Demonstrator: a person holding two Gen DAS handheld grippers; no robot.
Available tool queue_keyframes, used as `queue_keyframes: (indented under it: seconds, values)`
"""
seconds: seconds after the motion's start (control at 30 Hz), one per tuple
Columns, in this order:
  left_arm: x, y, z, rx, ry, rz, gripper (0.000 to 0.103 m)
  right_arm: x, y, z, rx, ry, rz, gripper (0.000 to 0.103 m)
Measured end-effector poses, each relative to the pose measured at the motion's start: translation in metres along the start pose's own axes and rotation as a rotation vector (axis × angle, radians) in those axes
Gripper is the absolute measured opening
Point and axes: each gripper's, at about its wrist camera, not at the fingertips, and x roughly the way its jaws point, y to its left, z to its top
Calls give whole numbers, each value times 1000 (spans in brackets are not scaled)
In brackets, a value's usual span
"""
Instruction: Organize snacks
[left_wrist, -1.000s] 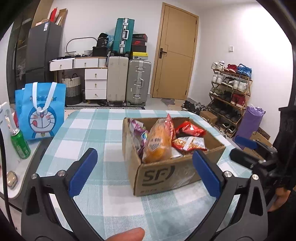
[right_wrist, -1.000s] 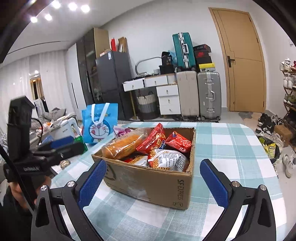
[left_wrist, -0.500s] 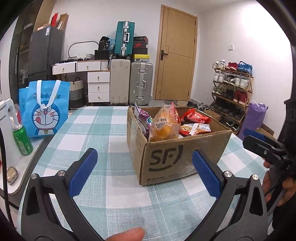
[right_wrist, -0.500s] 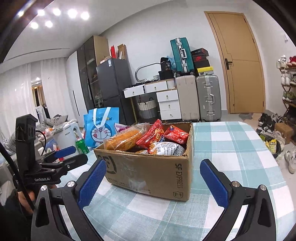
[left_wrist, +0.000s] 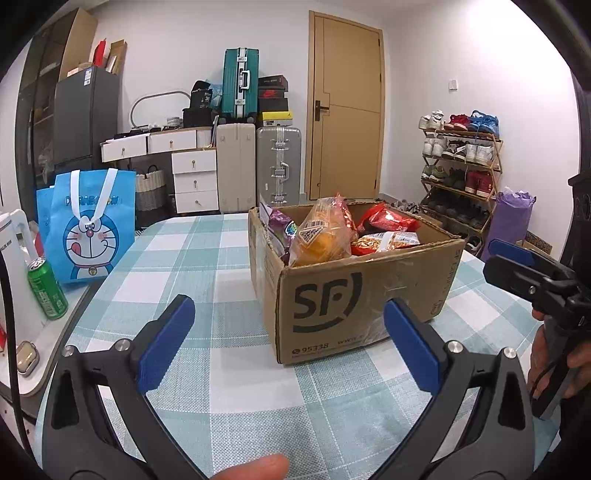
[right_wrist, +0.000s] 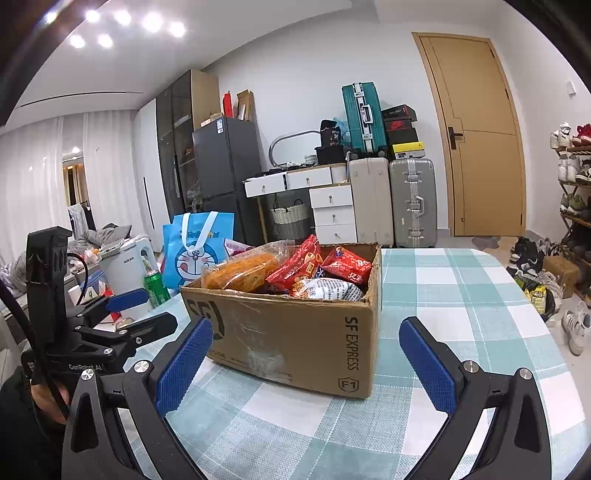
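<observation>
Left wrist view: the left hand-held gripper (left_wrist: 288, 332) is spread wide and holds nothing, low over the checked tabletop (left_wrist: 207, 258), with the SF cardboard box (left_wrist: 354, 291) just ahead at about one o'clock. Four snack packs can be counted in it from here: a purple bag (left_wrist: 280, 230), an orange bread pack (left_wrist: 321, 236), a red bag (left_wrist: 388, 219) and a peanut pack (left_wrist: 388, 242). One green can (left_wrist: 47, 288) and one blue Doraemon bag (left_wrist: 86, 225) stand at nine to ten o'clock. Right wrist view: the right hand-held gripper (right_wrist: 306, 362) is likewise wide and empty, the box at twelve o'clock. Every visible snack lies inside the box, none on the cloth, which would fit either packs waiting to be taken out or packs already gathered in, so I would name no next move.
</observation>
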Motion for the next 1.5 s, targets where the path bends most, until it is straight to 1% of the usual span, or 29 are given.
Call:
queue_keyframes:
  seconds: [0.23,0.6,0.77,1.5]
  values:
    - [-3,-1,-1,10,-9,0,102,-2,4,-1,-23,-9,-32,103]
    - [-5,4,0,-1,-7,1,102,-3,9,-2,-53,-15,-44,103]
    - [-7,7,0,-13,-11,8,102,-3,12,-3,-67,-17,-47,103]
    - [-8,6,1,-9,-12,9,102,-3,13,-3,-67,-17,-46,103]
